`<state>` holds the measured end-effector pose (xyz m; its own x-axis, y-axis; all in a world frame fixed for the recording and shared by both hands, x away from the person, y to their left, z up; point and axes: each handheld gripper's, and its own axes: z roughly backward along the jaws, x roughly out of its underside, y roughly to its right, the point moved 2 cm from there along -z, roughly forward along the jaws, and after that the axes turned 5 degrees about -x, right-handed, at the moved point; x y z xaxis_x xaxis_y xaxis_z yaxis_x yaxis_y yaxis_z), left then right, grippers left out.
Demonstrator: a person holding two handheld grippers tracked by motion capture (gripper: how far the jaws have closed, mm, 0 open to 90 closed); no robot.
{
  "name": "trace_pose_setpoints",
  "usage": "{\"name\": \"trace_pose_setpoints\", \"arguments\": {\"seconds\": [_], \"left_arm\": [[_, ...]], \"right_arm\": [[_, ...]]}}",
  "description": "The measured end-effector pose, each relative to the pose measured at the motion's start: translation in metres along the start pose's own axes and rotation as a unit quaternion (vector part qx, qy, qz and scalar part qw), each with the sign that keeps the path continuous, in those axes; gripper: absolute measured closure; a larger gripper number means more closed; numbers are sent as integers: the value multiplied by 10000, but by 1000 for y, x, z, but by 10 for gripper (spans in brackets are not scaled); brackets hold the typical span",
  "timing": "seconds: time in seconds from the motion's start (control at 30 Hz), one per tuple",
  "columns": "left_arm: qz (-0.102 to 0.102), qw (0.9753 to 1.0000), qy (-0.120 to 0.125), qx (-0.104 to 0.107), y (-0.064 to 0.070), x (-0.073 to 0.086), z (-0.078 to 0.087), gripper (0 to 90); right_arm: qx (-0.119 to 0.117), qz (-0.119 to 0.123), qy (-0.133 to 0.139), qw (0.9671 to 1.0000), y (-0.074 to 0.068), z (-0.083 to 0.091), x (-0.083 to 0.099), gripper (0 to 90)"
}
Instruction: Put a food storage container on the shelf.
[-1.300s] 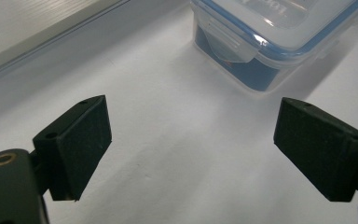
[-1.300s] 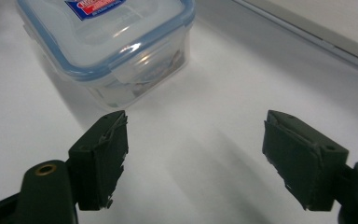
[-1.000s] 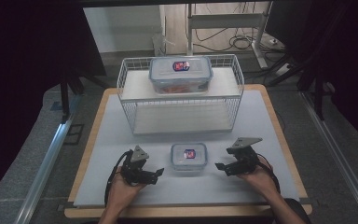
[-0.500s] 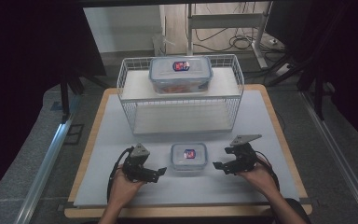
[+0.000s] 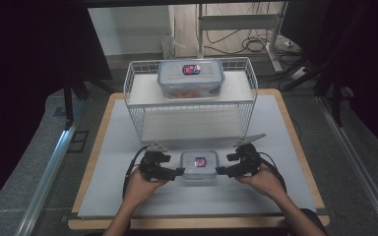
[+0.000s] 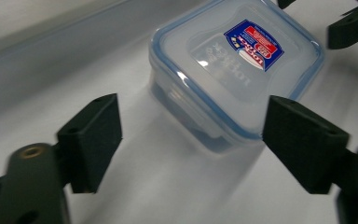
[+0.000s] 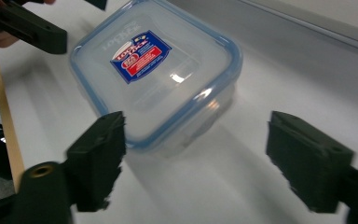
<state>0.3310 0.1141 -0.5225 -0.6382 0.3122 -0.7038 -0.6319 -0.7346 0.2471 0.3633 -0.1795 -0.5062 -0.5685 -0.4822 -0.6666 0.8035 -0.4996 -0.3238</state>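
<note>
Small clear container w/ blue-rimmed lid & red-blue label is sitting flat on the bench, near the front edge, just in front of the white wire rack. Left hand-held gripper is hovering just beside its left side, jaws spread wide, gripping nothing. Right hand-held gripper is doing likewise at the right side, also wide open & empty. Neither looks to be touching the box. A bigger lidded container is resting on the rack's top shelf.
</note>
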Motion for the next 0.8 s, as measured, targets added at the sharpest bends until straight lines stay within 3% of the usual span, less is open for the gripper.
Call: {"name": "trace_pose_setpoints", "arguments": {"seconds": [0.13,0.33,0.47,0.67,0.8], "left_arm": [[322,9987,-21,404,-7,-2,-10,259],[597,9928,-100,1033,-9,-2,-22,291],[652,9924,-140,1033,-6,-3,-22,290],[583,9938,-118,941,-1,0,-16,360],[701,9912,-23,1125,-3,6,-11,426]], "right_arm": [[-178,-166,-121,9996,3,-10,-6,264],[-635,-627,-208,9958,7,-21,-8,283],[-838,-906,-263,9920,7,-24,-7,300],[-850,-955,-165,9917,5,-18,-3,393],[-880,-950,-60,9916,3,-14,2,450]]}}
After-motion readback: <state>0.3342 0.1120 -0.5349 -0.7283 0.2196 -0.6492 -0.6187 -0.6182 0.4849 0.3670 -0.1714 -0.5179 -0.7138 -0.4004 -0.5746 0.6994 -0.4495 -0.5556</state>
